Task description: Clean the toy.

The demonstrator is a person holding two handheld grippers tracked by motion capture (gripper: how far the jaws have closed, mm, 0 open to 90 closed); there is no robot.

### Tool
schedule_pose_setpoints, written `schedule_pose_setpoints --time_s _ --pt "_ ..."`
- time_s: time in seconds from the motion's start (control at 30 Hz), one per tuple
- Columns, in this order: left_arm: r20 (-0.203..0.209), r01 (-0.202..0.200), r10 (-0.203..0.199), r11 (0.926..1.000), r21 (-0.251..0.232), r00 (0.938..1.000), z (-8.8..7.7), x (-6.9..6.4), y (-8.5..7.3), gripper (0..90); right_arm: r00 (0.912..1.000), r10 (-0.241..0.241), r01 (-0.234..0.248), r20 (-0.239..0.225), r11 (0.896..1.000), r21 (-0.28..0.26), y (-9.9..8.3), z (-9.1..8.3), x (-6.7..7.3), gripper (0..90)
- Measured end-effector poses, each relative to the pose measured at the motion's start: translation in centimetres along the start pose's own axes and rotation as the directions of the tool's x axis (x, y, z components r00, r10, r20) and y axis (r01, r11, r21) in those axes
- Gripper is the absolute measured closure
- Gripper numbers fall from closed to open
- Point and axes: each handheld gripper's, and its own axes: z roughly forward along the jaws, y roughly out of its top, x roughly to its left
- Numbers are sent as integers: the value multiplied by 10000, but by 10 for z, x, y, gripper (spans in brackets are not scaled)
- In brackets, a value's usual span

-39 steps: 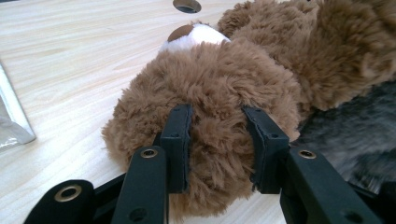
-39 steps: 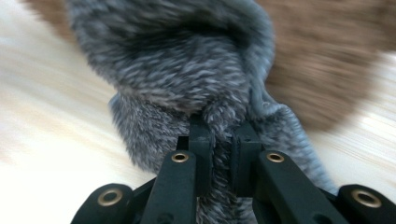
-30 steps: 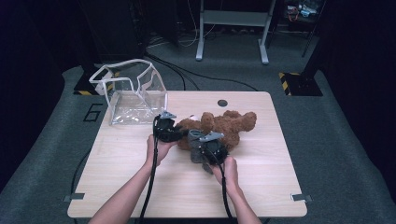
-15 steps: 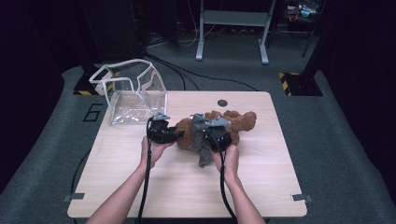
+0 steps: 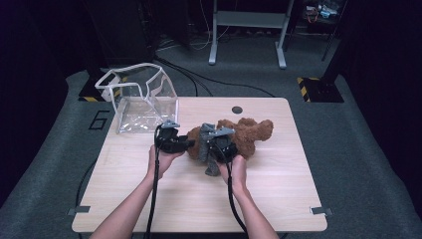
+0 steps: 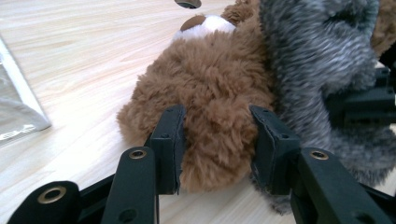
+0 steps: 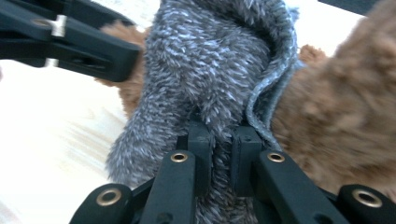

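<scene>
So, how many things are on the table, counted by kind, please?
Brown teddy bear: 1
Grey fuzzy cloth: 1
Clear plastic bag: 1
Handheld grippers: 2, left gripper and right gripper
Total: 5

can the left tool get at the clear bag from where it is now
Probably not right away: the left tool is clamped on the brown teddy bear. Once it lets go, the bare table leaves the way to the clear bag free.

The grey fleece garment (image 5: 205, 147) hides the brown teddy bear's (image 5: 249, 132) middle
</scene>
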Motion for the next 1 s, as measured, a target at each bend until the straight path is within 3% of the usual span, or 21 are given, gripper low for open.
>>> schedule_pose_setpoints --time_s 0.2,0.3,0.43,0.57,0.7,0.73,0.83,0.93,1.0 --pt "119 -191 191 9998 22 9997 0 1 -3 724 9994 332 -331 98 9994 -139 -1 -1 -11 814" --pt "221 -196 197 9998 -25 9996 2 2 -3 735 9993 359 -358 99 9993 -146 -2 -1 -11 814" --pt "354 -292 295 9995 -75 9989 2 4 -2 744 9991 310 -292 282 9978 -596 5 -8 -12 816" --pt "396 -281 284 9996 -74 9988 4 4 -1 769 9978 668 -667 28 9971 -364 8 1 -11 819" --pt "341 -306 308 9995 -48 9989 5 3 0 795 9994 160 -163 -309 9998 -83 1 4 9 821" --pt "360 -253 256 9997 -75 9990 5 3 0 796 9986 -153 158 -513 9998 85 -2 6 14 821" --pt "411 -123 126 9999 -79 9991 6 3 1 798 9960 -478 519 -754 9972 535 -11 15 25 821" --pt "447 -129 132 9999 -70 9989 4 3 0 797 9928 -615 732 -1029 9908 1141 -19 27 27 821" --pt "483 -132 134 9999 -48 9987 4 3 0 795 9926 -515 645 -1099 9909 1182 -21 26 25 821"
